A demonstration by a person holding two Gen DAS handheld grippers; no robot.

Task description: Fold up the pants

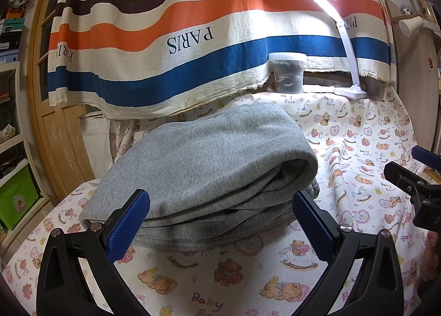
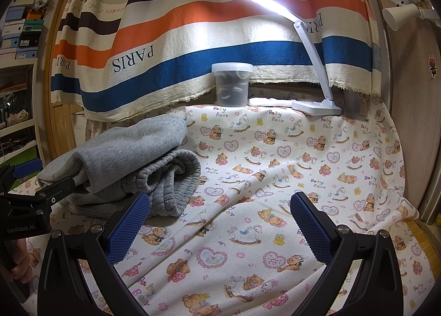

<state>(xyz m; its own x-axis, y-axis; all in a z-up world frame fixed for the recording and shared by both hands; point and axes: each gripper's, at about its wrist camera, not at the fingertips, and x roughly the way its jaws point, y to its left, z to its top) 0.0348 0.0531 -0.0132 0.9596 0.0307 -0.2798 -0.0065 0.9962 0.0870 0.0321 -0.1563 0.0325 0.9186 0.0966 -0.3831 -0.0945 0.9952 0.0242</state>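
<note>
The pants (image 1: 204, 167) were plain heather grey. The cloth over the counter (image 2: 275, 167) was cream, printed with brown teddy bears, pink hearts and rocking horses. At twelve o'clock the hanging curtain (image 1: 193, 40) carried cream, orange, blue and dark brown stripes. Each claw (image 1: 220, 222) was black with blue textured pads (image 1: 128, 227). The lamp (image 2: 311, 48) was white.

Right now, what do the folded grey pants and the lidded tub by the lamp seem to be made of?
Folded grey pants: soft heathered knit, probably cotton fleece; matte, fuzzy face, ribbed band at one end.
Lidded translucent tub: likely plastic; frosted, cloudy walls let dim shapes show through.
</note>
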